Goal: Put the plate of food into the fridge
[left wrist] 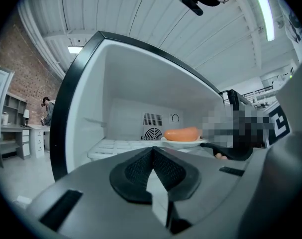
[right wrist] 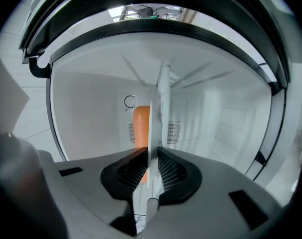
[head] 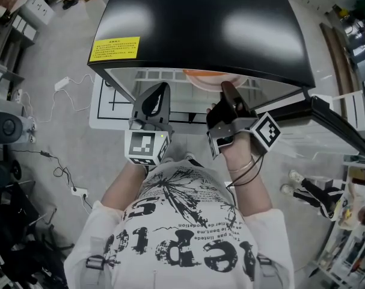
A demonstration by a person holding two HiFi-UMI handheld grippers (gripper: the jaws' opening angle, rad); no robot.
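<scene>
- Concrete floor (head: 56,53) strewn with cables (head: 68,173) surrounds a small black fridge (head: 200,23), which stands with its door (head: 332,116) swung open to the right.
- The plate (left wrist: 183,142) is inside the fridge, low over the white shelf (left wrist: 118,146) towards its right side. A long orange piece of food (left wrist: 180,134) lies on the plate.
- The right gripper (head: 227,89) reaches in, its jaws closed on the plate's near rim. The pads look to be touching the rim, though any thin gap there would be hard to make out.
- The left gripper (head: 161,92) waits at the fridge mouth with its jaws shut on nothing.
- To do this step well, I would keep the plate level until its base sits flat on the shelf, since the food looks free to roll.
- The jaws should then open clear of the rim and draw straight back, so the plate is not dragged out with them.
- The plate needs to sit deep enough for the door to close past it.
- The head view hides nearly all of the interior under the fridge top; only a sliver of the plate shows.
- The left gripper view shows what the head view cannot: the plate side-on, the shelf below it, and the vent and dial on the back wall.
- Only the right gripper view shows the grip itself, with the rim edge-on between the pads and the food behind.
</scene>
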